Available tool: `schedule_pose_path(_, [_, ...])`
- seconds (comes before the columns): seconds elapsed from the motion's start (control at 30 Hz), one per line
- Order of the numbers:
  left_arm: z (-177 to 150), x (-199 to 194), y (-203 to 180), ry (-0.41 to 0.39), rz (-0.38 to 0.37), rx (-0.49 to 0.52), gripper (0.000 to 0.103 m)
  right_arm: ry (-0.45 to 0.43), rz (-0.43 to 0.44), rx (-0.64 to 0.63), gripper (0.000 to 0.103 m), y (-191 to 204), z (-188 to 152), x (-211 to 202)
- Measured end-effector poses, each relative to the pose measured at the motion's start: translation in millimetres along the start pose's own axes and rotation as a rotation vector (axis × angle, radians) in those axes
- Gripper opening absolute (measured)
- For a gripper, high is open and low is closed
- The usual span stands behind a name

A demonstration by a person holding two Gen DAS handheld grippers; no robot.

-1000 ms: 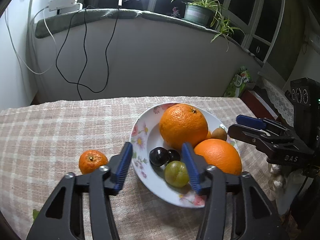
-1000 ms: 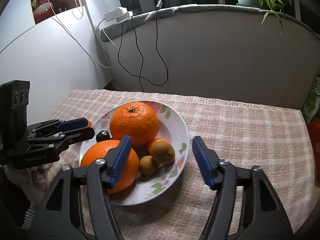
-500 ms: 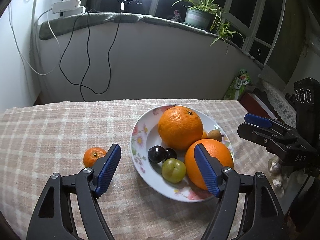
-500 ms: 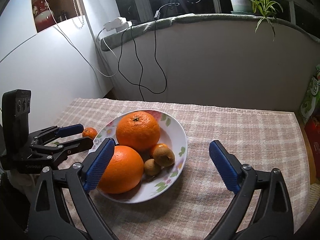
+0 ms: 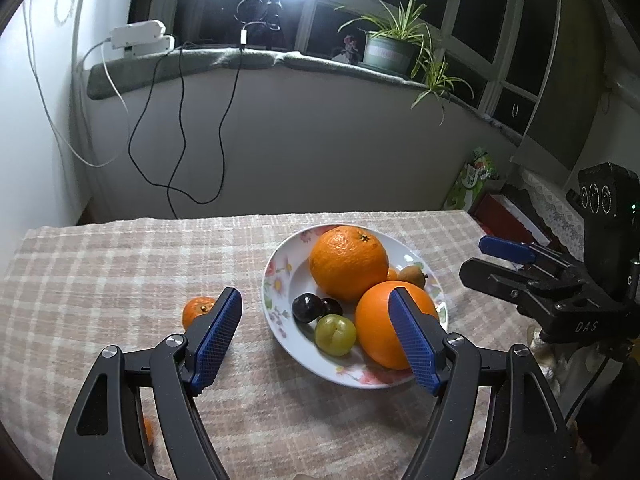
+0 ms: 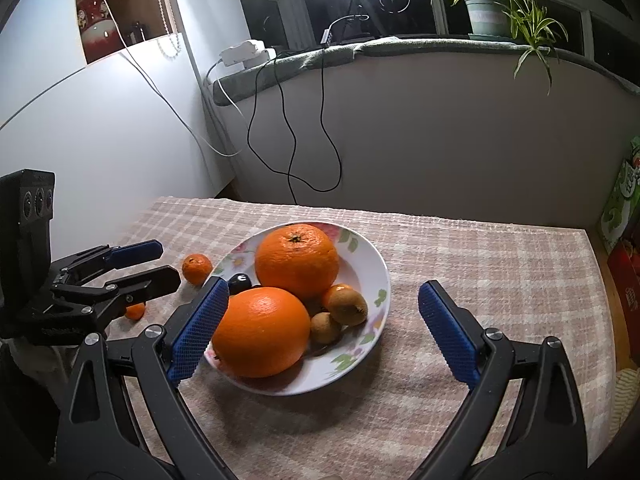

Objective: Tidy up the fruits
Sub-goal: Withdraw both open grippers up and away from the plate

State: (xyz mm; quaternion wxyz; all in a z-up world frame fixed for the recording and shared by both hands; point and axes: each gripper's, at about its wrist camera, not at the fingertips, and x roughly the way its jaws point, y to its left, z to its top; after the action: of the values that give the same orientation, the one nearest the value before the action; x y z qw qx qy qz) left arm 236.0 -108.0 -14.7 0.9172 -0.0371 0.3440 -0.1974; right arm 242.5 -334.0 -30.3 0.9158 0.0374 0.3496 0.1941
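A flowered white plate [image 5: 280,264] holds two big oranges [image 5: 348,262] [image 5: 384,326], two dark plums [image 5: 306,308], a green plum [image 5: 335,335] and small brown fruits [image 5: 412,275]. A small mandarin [image 5: 196,309] lies on the cloth left of the plate. My left gripper [image 5: 316,332] is open and empty, held above the plate's near left rim. My right gripper [image 6: 324,328] is open and empty over the plate [image 6: 368,264]; it also shows in the left wrist view [image 5: 492,260]. A second small mandarin [image 6: 135,311] lies under the left gripper [image 6: 150,264].
The table wears a checked beige cloth [image 5: 120,264]. A grey wall [image 5: 320,140] with hanging black cables [image 5: 180,152] stands behind it. A potted plant [image 5: 386,50] sits on the sill. Boxes [image 6: 624,216] stand past the table's right edge.
Both grippers have pulled back and risen from the plate and opened wider. The fruit has not moved.
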Motion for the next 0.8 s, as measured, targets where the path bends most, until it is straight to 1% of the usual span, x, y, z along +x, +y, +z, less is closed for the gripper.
schedule_pose_path(0.53, [-9.8,-47.9,5.0,-0.062,0.022,-0.004,0.076,-0.033,0.049,-0.041,0.098,42.1,-2.8,-19.1])
schedule_pose_path(0.67, [-15.0,-60.8,12.7,-0.077,0.034,-0.015,0.076,-0.038,0.070,-0.058,0.098,56.5,-3.7,-21.7])
schedule_pose_path(0.8, [-24.1,-72.5,30.6,-0.083,0.061,-0.039,0.076,-0.033,0.101,-0.078,0.098,73.0,-6.0,-21.1])
